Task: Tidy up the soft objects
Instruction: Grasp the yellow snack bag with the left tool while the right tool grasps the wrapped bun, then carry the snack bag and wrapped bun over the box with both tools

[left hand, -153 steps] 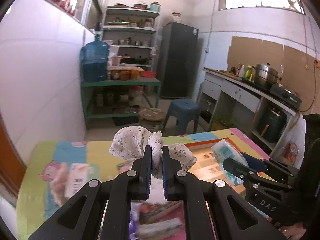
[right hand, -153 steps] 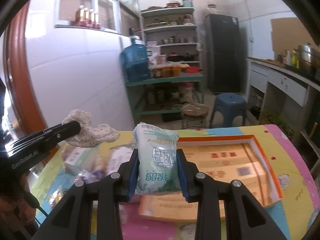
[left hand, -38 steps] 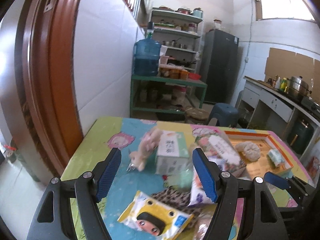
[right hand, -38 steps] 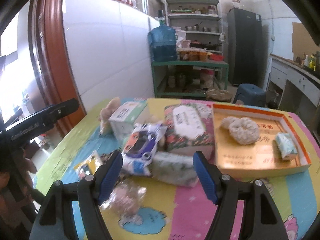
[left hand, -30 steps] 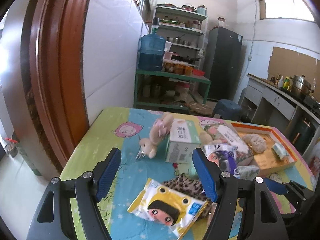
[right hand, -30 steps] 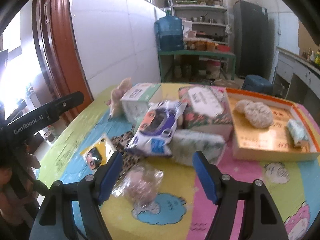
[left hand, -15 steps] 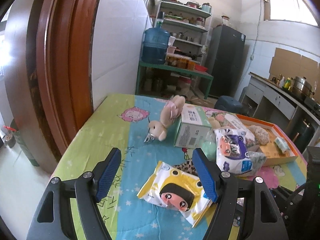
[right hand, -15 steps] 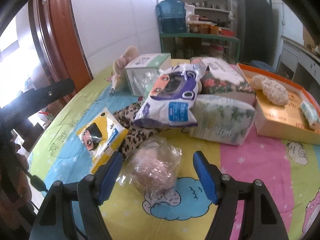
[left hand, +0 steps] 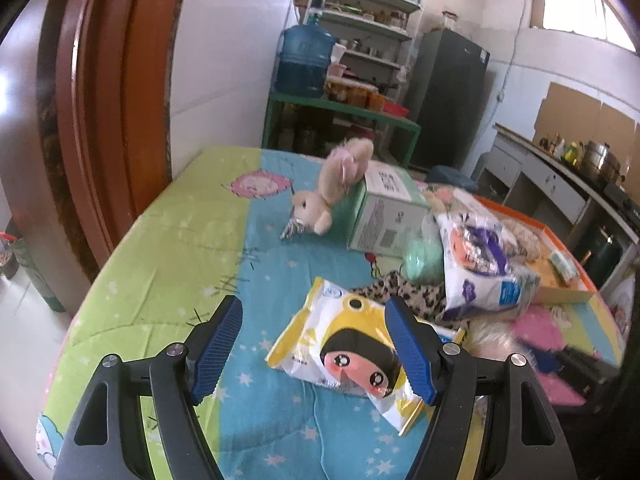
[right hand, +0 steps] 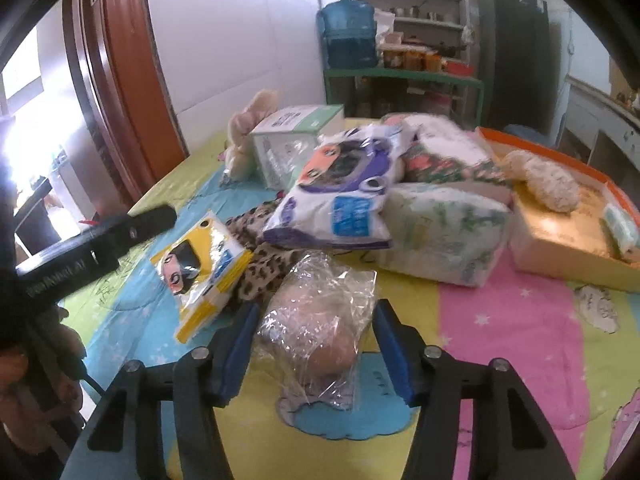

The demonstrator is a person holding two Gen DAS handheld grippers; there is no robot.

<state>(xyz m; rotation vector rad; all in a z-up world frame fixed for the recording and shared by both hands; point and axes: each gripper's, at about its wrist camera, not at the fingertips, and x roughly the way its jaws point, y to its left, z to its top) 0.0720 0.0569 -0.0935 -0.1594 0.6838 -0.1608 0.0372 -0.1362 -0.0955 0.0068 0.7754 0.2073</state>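
Observation:
My right gripper hangs low over the table with a pinkish soft bundle in clear plastic wrap between its blue pads. Its jaws are closing, and the pads stand just beside the wrap without squeezing it. My left gripper is wide open just above a yellow cartoon-face pack, with its right finger over the pack's edge. The orange tray at the right holds a floral cloth bundle and a small tissue pack.
A pile fills the middle: a purple-white pack, a green-patterned tissue pack, a floral tissue pack, a green-white box, a plush rabbit and leopard cloth. A wall and a brown door frame stand at the left.
Both grippers sank toward the table. The right jaws narrowed around the wrapped bundle. The left gripper came down over the yellow pack, still wide open.

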